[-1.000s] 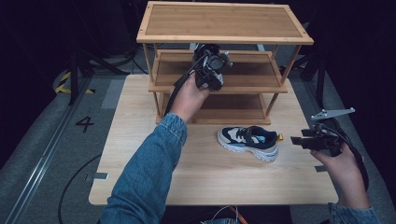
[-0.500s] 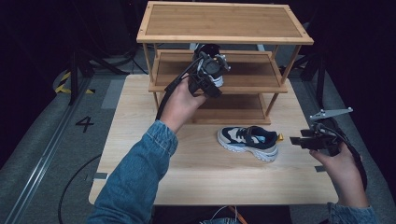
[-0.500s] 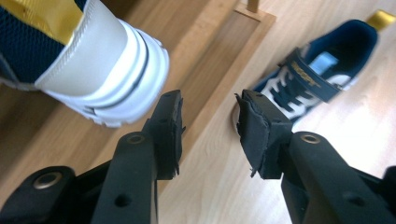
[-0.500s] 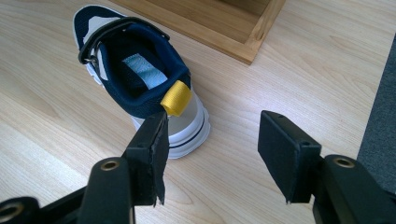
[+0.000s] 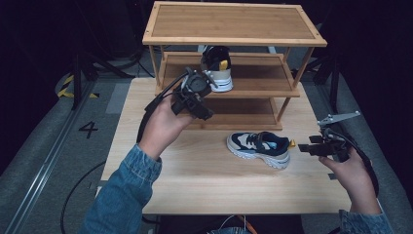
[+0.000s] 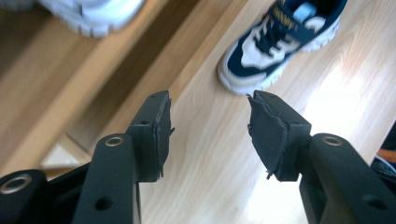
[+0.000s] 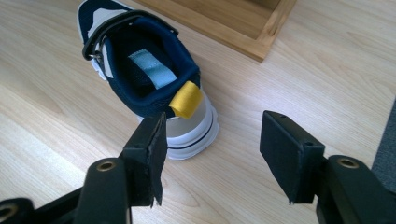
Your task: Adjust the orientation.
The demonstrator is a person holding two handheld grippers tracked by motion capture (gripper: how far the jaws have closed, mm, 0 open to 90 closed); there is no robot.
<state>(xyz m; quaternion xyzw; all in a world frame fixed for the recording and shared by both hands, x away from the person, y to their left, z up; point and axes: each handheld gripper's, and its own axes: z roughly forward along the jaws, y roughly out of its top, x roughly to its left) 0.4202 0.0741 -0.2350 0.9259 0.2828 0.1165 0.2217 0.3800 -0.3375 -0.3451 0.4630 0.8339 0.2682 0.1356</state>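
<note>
Just ahead of the right claw [image 7: 210, 154]: second shoe [image 7: 149, 79] awaiting pickup.

The shoe lay on the worktop [image 5: 204, 180], heel and yellow pull tab toward the right claw, whose jaws stood apart and empty. The left claw [image 5: 197, 97], also spread and empty, hovered just below the rack [image 5: 234, 39] shelf bearing the placed shoe [image 5: 216, 68]. Risk: closing on the soft collar or tab alone would likely let the shoe tilt or slip; the sole could then catch the shelf edge.
</note>
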